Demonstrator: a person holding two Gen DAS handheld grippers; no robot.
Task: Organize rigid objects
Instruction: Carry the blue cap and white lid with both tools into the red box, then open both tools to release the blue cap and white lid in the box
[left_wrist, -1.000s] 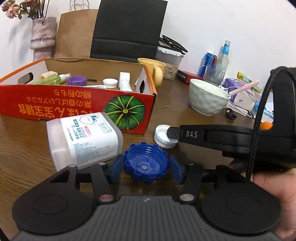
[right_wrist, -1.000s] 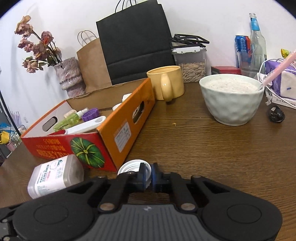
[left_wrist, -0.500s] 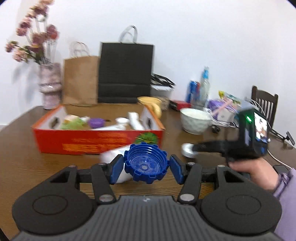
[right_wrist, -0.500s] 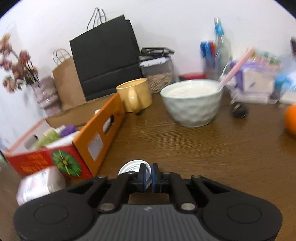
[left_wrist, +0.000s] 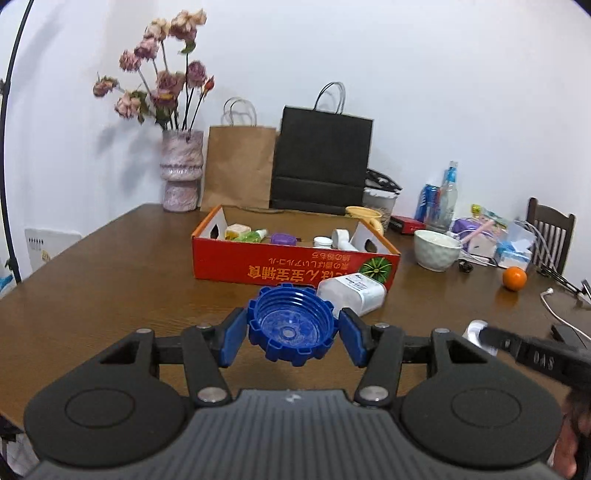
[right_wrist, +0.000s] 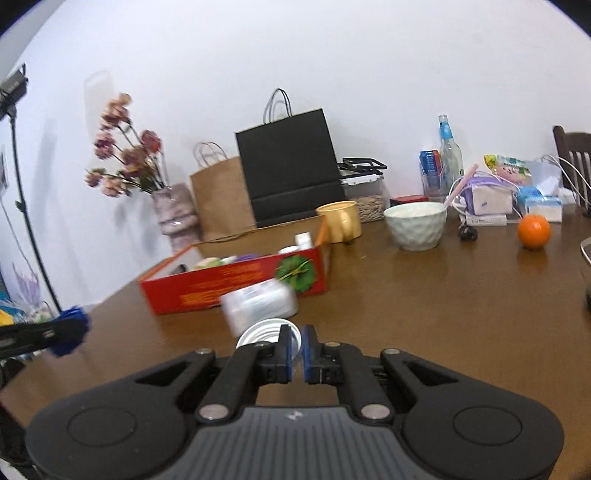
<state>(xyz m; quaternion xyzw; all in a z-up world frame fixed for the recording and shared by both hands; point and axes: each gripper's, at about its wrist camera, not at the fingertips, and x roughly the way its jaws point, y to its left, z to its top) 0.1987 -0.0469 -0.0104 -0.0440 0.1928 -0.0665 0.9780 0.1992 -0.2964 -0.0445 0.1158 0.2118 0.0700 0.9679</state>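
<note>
- Across the wooden tabletop (left_wrist: 110, 280), the red cardboard box (left_wrist: 295, 264) was the biggest of your task things, standing open-topped near the middle with small bottles and caps lying inside it.
- Behind that box stood a black paper bag (left_wrist: 321, 158) and a brown paper bag (left_wrist: 240, 166), with a vase of dried flowers (left_wrist: 182, 170) to their left.
- Off to the right sat a white bowl (left_wrist: 436, 249), and farther right an orange (left_wrist: 514, 278), well apart from the box.
- Just in front of the box's right corner, a white plastic bottle (left_wrist: 351, 293) lay on its side on the tabletop.
- Your left hand-held gripper (left_wrist: 291, 334) stood partly open, its blue pads pressed on either side of the blue ridged cap (left_wrist: 290, 325), which was held hollow side up above the tabletop.
- Your right hand-held gripper (right_wrist: 296, 349) was all but closed, pinching the rim of the white cap (right_wrist: 264, 332) between its pads, just in front of the lying bottle in the right wrist view.
</note>
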